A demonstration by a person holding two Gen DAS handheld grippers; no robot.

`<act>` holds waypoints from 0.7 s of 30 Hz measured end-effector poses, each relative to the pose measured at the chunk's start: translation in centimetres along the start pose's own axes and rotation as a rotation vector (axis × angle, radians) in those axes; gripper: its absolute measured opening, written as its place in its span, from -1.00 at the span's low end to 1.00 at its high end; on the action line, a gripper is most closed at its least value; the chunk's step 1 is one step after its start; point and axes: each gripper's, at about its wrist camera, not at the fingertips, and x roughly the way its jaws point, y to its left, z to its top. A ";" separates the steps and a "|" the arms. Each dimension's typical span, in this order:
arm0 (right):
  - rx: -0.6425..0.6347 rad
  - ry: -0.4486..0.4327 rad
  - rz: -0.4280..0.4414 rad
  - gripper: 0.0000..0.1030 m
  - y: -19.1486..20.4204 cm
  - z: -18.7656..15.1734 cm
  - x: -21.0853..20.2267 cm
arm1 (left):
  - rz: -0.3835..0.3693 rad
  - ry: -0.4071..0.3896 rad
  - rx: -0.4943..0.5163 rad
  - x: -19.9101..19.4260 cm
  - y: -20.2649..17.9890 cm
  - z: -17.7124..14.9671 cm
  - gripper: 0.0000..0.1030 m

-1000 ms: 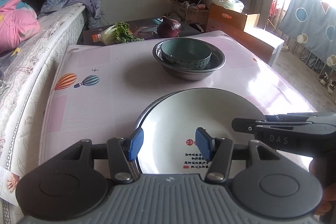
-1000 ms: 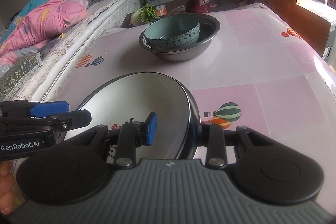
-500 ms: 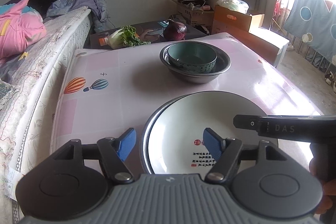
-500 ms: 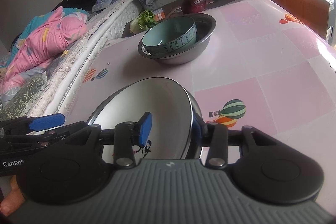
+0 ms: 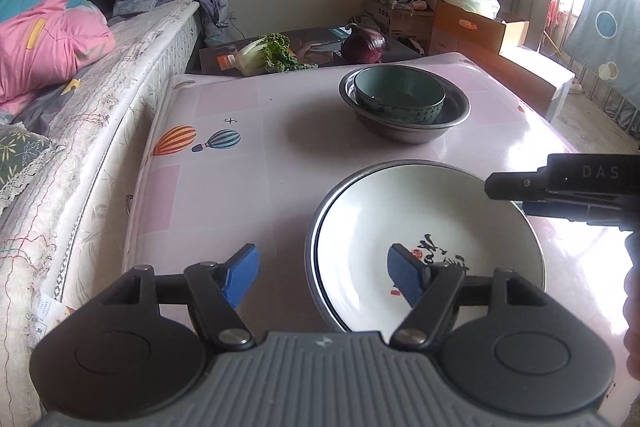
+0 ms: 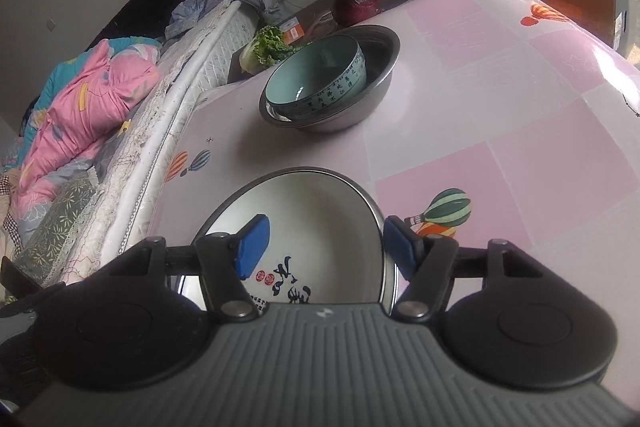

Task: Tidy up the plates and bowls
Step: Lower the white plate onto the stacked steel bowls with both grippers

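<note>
1. On our left, the left gripper [image 5: 322,273] hangs over the near edge of the pink balloon-print tabletop [image 5: 224,183]. Its blue pads stand apart, one over bare table and one above the plate's well, pressing on nothing. Its jaws have just been opening, and the plate's left rim lies between them, released.

2. In the middle sits the white ceramic plate with black calligraphy [image 5: 428,227], flat and face up, nested in a shallow steel dish whose grey rim shows round it. Being round, it has no long axis; the lettering sits towards our near side.

3. To the right, the right gripper [image 6: 324,247] straddles the plate's right rim. Its pads are clear of the rim and have just been widening, so we judge it let go.

4. Farther back, the teal glazed ceramic bowl with a lettered band [image 5: 400,95] rests tilted inside the round stainless steel basin [image 5: 452,117], mouth up.

5. We judge bowls stacked and plates stacked; little seems left beyond drawing both tongs away.
</note>
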 end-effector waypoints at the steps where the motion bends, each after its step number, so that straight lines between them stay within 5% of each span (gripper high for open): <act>1: 0.021 -0.006 0.028 0.24 -0.3 0.0 -0.3 | 0.002 -0.001 0.000 -0.1 0.1 0.0 0.41; 21: 0.075 0.000 0.118 0.26 -1.1 -2.8 -2.0 | 0.036 0.012 0.022 -1.3 0.0 -0.2 0.58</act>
